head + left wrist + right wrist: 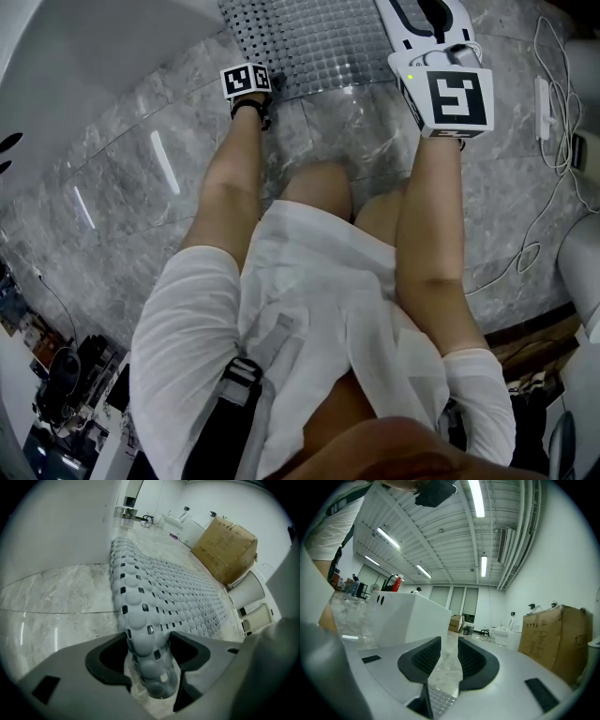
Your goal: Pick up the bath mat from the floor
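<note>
The bath mat (309, 47), clear grey with rows of bumps and holes, lies on the marble floor ahead of the person's knees. My left gripper (255, 94) is down at its near left corner. In the left gripper view the mat (178, 597) is bunched into a raised ridge that runs between the jaws, and both pads (123, 654) press on it: my left gripper (149, 637) is shut on it. My right gripper (427, 14) hovers over the mat's right side. Its jaws (449, 656) stand a little apart with nothing between them, and a strip of mat (438, 700) shows below.
A white tub (75, 56) borders the floor at the left and rises beside the right gripper (412, 616). White cables (553, 122) trail over the floor at the right. A cardboard box (227, 548) and white fixtures (248, 592) stand beyond the mat's far side.
</note>
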### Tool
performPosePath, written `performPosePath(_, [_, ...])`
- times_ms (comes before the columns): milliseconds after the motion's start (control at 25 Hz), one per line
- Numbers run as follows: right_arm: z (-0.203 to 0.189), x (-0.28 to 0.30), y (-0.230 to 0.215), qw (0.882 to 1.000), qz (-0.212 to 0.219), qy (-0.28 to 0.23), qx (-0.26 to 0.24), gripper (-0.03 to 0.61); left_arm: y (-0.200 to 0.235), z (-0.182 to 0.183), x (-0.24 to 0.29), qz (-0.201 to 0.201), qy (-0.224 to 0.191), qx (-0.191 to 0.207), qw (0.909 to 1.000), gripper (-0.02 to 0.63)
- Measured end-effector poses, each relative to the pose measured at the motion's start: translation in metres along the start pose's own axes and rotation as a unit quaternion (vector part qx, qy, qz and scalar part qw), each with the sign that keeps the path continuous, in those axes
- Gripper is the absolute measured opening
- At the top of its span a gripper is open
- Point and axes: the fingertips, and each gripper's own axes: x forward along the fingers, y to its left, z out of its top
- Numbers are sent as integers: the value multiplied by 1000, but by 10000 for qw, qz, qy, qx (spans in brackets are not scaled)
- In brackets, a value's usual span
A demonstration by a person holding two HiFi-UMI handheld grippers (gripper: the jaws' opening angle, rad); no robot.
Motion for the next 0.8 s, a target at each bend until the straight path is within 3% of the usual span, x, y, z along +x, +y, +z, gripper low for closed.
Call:
performPosePath(200, [2,2,2,10000,19,-2,6,132,-27,6,-5,-209,-53,144,9997,148])
performPosePath(480, [14,0,-3,9999,-32,-133,49,132,-50,22,-27,-461,-386,311,9977,82])
performPosePath(800, [32,-5,-8,9996,-104,-267,57,129,-76,44,-59,-616,-801,168,9947,51])
